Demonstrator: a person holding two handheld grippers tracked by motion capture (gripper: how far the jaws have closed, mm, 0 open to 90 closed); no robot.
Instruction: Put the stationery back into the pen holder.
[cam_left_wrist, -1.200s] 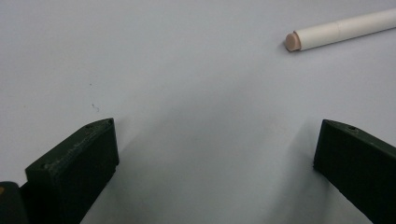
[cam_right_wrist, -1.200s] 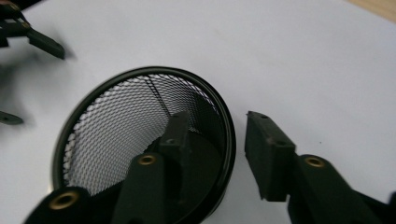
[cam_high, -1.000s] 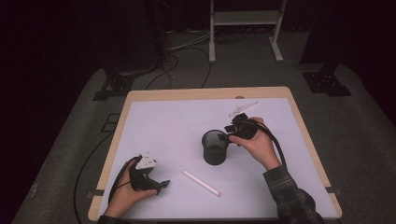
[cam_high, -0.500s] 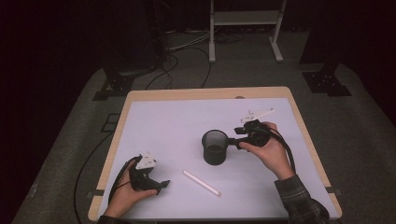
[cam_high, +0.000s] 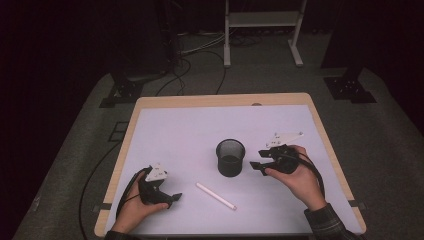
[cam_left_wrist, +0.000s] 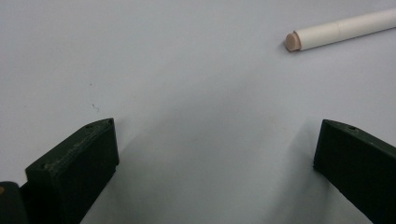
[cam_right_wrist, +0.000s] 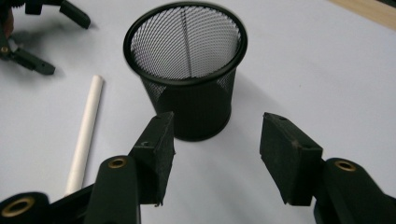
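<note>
Picking step: white marker pen (cam_high: 215, 195) lies flat on the table (cam_high: 190, 125), not yet gripped, so the likely job is to lift it and drop it into the mesh cup (cam_high: 230, 157)
Left gripper: left gripper (cam_high: 167, 197) rests low at the near-left of the table, jaws spread wide with nothing between them
Pen relative to left gripper: just ahead of the jaws and off to their right in the left gripper view, capped end (cam_left_wrist: 293, 41) nearest, body running away up and right
Approach: judged best to swing the left jaws right until the barrel sits midway between them, then turn the hand so the jaws cross the barrel square rather than along it
Grip point: aim near the middle of the barrel; a pinch at the end would likely let it tip or roll
Descent: keep jaw tips grazing the table, since the pen is thin and round and may skid from a high pinch
Mesh cup: upright, black, empty as far as seen, beyond the pen and just ahead of the right jaws (cam_right_wrist: 187, 79)
Right gripper: right gripper (cam_high: 256, 158) close beside the cup's right side, jaws parted and holding nothing, not touching it
Right gripper's part: could close on the cup wall to steady it, as light mesh may tip when the pen drops in
</note>
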